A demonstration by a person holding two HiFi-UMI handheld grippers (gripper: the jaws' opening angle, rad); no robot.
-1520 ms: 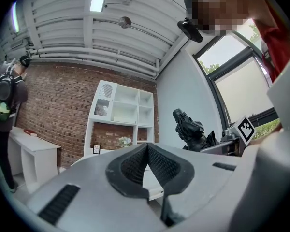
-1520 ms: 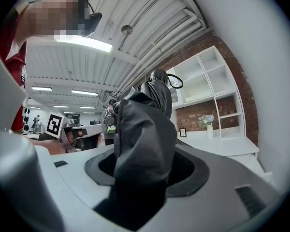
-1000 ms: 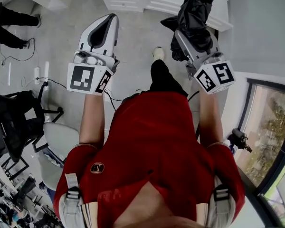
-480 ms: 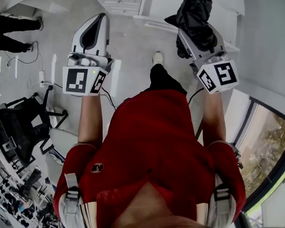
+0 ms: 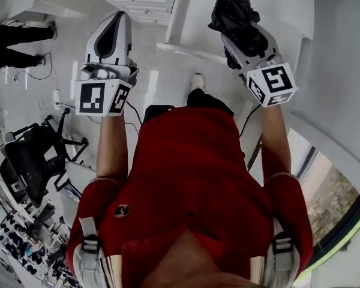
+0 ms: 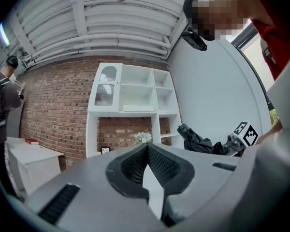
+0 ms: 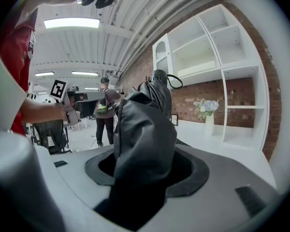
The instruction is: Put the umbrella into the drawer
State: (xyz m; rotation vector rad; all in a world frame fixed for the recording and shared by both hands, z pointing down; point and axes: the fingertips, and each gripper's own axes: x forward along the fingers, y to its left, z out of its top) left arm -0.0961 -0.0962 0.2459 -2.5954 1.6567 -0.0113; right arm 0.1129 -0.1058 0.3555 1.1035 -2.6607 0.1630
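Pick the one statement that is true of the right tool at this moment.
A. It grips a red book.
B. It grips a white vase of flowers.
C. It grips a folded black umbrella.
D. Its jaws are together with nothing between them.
C: in the right gripper view the right tool has its jaws closed on the folded black umbrella, which sticks out ahead of it.

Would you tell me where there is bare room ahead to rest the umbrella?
The white counter is bare between the umbrella and the flower vase. The floor to the left is crowded: an office chair, a power strip.
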